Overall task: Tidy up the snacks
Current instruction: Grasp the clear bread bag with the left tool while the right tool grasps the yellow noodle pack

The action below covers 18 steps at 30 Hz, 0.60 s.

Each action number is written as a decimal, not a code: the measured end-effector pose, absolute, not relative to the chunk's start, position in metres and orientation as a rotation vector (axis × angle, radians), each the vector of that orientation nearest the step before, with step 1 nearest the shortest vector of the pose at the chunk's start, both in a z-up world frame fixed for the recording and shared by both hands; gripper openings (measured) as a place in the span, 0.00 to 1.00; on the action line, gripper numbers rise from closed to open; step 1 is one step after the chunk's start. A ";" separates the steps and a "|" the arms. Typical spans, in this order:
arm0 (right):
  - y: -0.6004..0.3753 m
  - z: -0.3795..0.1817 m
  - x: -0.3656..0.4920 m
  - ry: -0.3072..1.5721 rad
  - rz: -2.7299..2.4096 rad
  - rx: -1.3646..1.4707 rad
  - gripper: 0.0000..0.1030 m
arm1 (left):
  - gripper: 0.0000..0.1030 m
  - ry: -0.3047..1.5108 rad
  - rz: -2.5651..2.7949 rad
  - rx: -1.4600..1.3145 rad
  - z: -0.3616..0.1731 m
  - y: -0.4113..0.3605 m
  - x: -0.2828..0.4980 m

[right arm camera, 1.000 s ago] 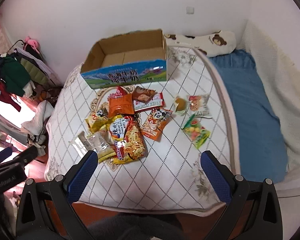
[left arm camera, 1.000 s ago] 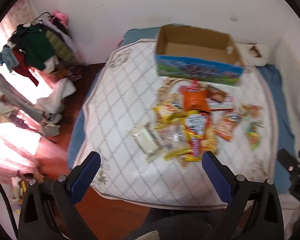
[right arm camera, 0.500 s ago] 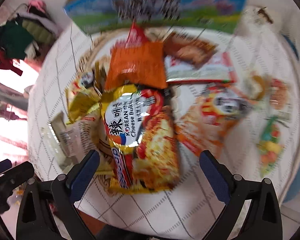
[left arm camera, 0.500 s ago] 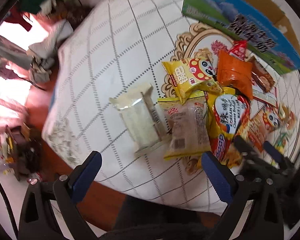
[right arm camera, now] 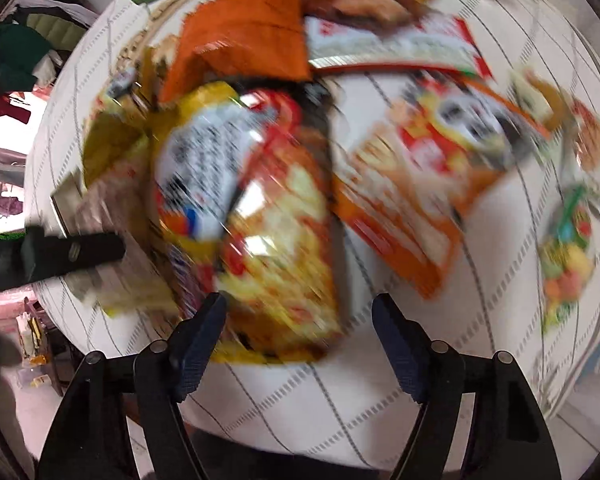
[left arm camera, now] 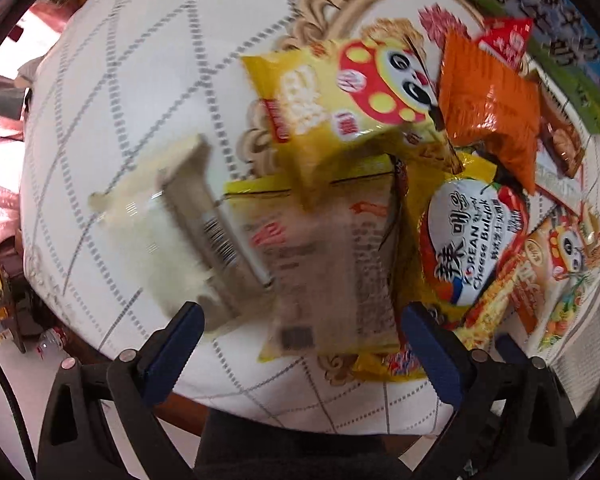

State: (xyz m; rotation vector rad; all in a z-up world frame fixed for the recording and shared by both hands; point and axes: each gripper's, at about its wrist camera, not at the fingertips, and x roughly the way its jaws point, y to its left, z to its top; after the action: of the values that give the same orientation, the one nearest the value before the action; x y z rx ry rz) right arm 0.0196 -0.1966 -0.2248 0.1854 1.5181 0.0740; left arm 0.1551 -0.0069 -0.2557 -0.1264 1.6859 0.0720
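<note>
Several snack packets lie heaped on a white quilted mattress [left arm camera: 148, 60]. My left gripper [left arm camera: 300, 332] is open, low over a clear-fronted packet [left arm camera: 332, 264], with a pale wafer packet [left arm camera: 168, 224] at its left finger. A yellow panda packet [left arm camera: 340, 92], an orange bag [left arm camera: 492, 108] and a Korean cheese noodle pack [left arm camera: 472, 248] lie beyond. My right gripper [right arm camera: 300, 320] is open, its fingers either side of the near end of the noodle pack [right arm camera: 260, 216]. An orange panda packet [right arm camera: 432, 184] lies to its right. The right wrist view is blurred.
The blue and green cardboard box [left arm camera: 548, 32] stands behind the heap. A fruit candy bag [right arm camera: 568, 256] lies far right. The left gripper's finger [right arm camera: 60, 256] shows at the left of the right wrist view. Clothes [right arm camera: 16, 52] pile beyond the mattress's left edge.
Both grippers have dropped and moved forward, close over the snack heap. The right gripper's fingers have narrowed around the noodle pack. The snacks have not moved.
</note>
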 end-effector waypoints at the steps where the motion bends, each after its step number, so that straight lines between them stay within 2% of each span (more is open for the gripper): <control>1: -0.200 -0.226 0.016 1.518 0.066 0.204 0.75 | 0.85 1.685 0.078 -0.108 -0.255 -0.010 0.155; 3: -0.202 -0.225 0.012 1.494 0.068 0.233 0.76 | 0.71 1.643 0.072 -0.063 -0.251 -0.019 0.155; 4: -0.201 -0.223 0.011 1.478 0.070 0.245 0.76 | 0.57 1.625 0.065 -0.039 -0.246 -0.024 0.155; 5: -0.205 -0.219 0.010 1.466 0.081 0.258 0.77 | 0.52 1.613 0.040 -0.035 -0.241 -0.026 0.153; 7: -0.202 -0.213 0.015 1.443 0.094 0.264 0.82 | 0.52 1.606 0.037 -0.025 -0.236 -0.025 0.145; 12: -0.172 -0.216 0.032 1.437 0.098 0.188 0.83 | 0.52 1.606 0.067 0.007 -0.243 -0.007 0.119; 14: -0.165 -0.218 0.038 1.456 0.085 0.143 0.91 | 0.52 1.617 0.078 0.006 -0.248 -0.002 0.112; 18: -0.147 -0.236 0.045 1.471 0.016 0.072 0.86 | 0.52 1.618 0.032 0.010 -0.248 -0.005 0.103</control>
State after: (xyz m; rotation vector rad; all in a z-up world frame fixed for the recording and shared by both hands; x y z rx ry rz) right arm 0.0452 -0.1469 -0.2356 0.0720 1.4714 0.0159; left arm 0.1032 -0.0053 -0.2482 0.0096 1.6178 0.0318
